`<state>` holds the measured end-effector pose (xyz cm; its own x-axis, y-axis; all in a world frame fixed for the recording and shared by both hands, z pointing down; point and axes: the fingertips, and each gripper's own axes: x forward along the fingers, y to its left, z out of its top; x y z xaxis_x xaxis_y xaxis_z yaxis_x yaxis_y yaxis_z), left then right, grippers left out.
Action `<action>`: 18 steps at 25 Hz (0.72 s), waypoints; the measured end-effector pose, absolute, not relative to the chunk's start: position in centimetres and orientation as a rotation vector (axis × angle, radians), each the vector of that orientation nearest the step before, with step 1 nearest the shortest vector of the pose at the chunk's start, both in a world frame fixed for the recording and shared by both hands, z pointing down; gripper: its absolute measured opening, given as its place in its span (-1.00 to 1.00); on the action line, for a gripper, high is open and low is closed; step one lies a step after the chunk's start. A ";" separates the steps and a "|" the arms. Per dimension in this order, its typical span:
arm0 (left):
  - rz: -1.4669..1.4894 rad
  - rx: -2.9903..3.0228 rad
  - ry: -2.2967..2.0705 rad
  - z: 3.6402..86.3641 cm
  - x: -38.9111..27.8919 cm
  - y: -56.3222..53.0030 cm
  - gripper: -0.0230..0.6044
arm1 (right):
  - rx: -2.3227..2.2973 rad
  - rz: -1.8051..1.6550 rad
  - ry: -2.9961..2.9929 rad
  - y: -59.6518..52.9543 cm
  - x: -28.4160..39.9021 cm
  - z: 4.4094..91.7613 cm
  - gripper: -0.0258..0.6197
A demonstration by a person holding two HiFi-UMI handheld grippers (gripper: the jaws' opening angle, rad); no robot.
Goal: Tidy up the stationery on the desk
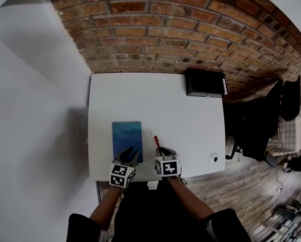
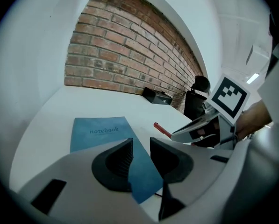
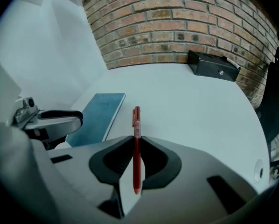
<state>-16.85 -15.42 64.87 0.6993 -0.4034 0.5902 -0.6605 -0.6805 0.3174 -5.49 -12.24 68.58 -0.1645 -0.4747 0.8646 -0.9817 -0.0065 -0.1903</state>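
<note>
**Head view.** The white desk [image 1: 190,115] carries a blue notebook [image 1: 127,140] at lower left of centre and a black box [image 1: 205,83] at its upper right corner against the brick wall. Your left gripper [image 1: 130,151] sits over the notebook's near edge. Your right gripper [image 1: 163,150] is just to the right of it, with a red pen [image 1: 157,141] projecting from it towards the wall.

**Left gripper view.** The jaws stand apart and grip nothing. The notebook [image 2: 99,132] lies flat beneath them, its near corner showing through the gap, and neither pad presses on it. The pen's tip [image 2: 161,129] shows at centre right.

**Right gripper view.** The jaws are closed on the pen [image 3: 136,129], which stands upright in the frame. They clamp it low on the barrel, so most of its length runs free above the pads. The notebook [image 3: 99,113] lies to the left, apart from the pen.

**Assessment.** You appear to be carrying the pen to its resting place; whether that is the notebook or the box cannot be told. The low grip leaves a long lever, so move level and avoid rolling the wrist. Lower the pen until the barrel lies flat before releasing. If you lay it by the notebook, align it with the cover's long edge and use the left gripper to steady the cover.
</note>
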 end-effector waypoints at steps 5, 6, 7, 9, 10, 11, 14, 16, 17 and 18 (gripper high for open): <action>0.643 2.367 -0.850 65.2 -17.5 -15.5 -0.54 | 1.561 1.199 -1.656 -12.9 -6.5 69.1 -0.72; 0.639 2.360 -0.860 65.2 -17.7 -15.5 -0.54 | 1.574 1.212 -1.649 -13.0 -6.6 69.3 -0.72; 0.634 2.352 -0.869 65.3 -18.0 -15.5 -0.54 | 1.586 1.226 -1.641 -13.1 -6.8 69.3 -0.72; 0.631 2.341 -0.883 65.3 -18.4 -15.6 -0.54 | 1.603 1.264 -1.625 -13.4 -7.2 69.5 -0.72; 0.633 2.339 -0.887 65.3 -18.6 -15.7 -0.54 | 1.609 1.284 -1.617 -13.5 -7.5 69.7 -0.72; 0.635 2.339 -0.891 65.3 -18.8 -15.8 -0.54 | 1.613 1.301 -1.611 -13.7 -7.8 69.8 -0.72; 0.647 2.328 -0.905 65.5 -19.6 -15.9 -0.54 | 1.621 1.321 -1.605 -14.1 -8.7 70.0 -0.72; 0.654 2.318 -0.916 65.5 -20.1 -16.0 -0.54 | 1.618 1.322 -1.604 -14.3 -9.3 70.1 -0.72; 0.653 2.315 -0.921 65.5 -20.2 -16.0 -0.54 | 1.618 1.327 -1.601 -14.3 -9.4 70.3 -0.72; 0.652 2.314 -0.925 65.5 -20.4 -16.1 -0.54 | 1.621 1.336 -1.596 -14.4 -9.6 70.4 -0.72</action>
